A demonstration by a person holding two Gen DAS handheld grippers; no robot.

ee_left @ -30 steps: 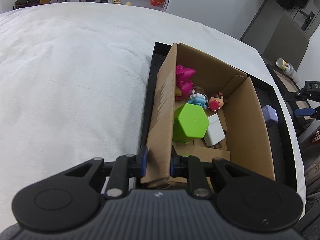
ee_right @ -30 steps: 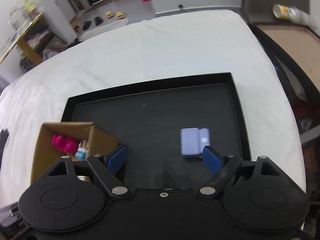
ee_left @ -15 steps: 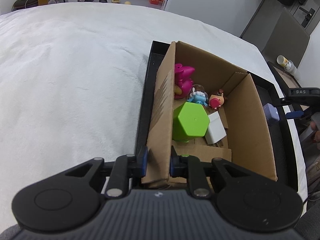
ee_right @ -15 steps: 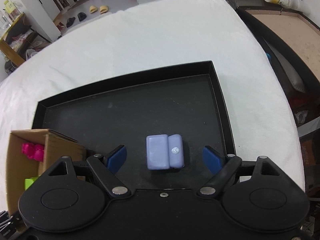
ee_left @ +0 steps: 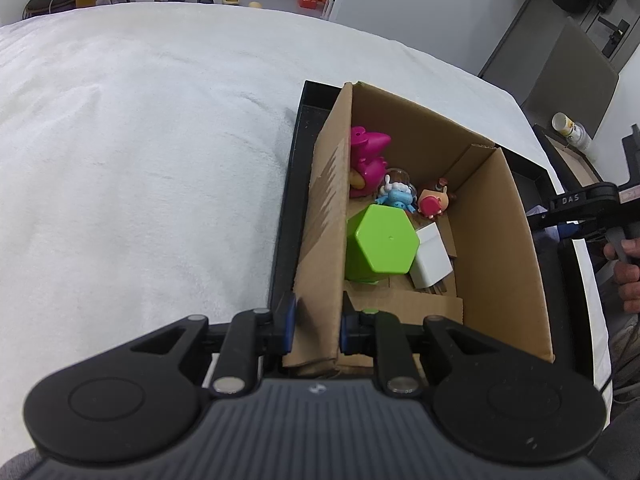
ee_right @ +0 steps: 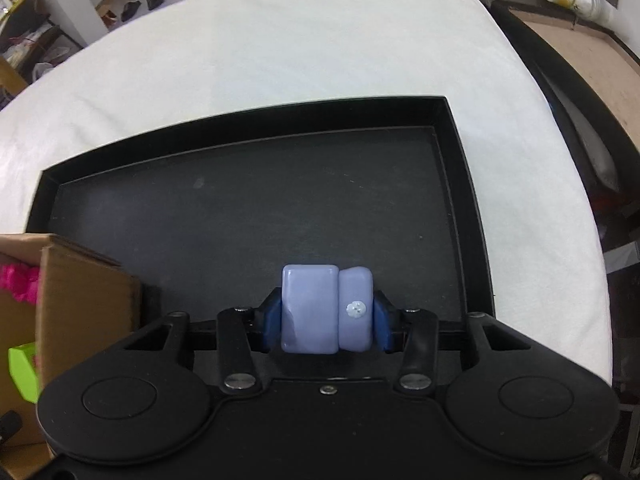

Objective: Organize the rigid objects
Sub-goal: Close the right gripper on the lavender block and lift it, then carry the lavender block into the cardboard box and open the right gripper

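Right wrist: gripper [ee_right: 326, 322] clamping lavender block [ee_right: 326, 308].

Left wrist view looks steeply down, close, into the open brown cardboard box [ee_left: 420, 216]; right wrist view overlooks the shallow black rectangular tray [ee_right: 256, 160], box at 9 o'clock.

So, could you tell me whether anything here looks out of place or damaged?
Only one toy sits outside the cardboard box: the lavender block on the black tray, with the right gripper shut on it. The box's near wall, pinched by the left gripper, looks slightly creased.
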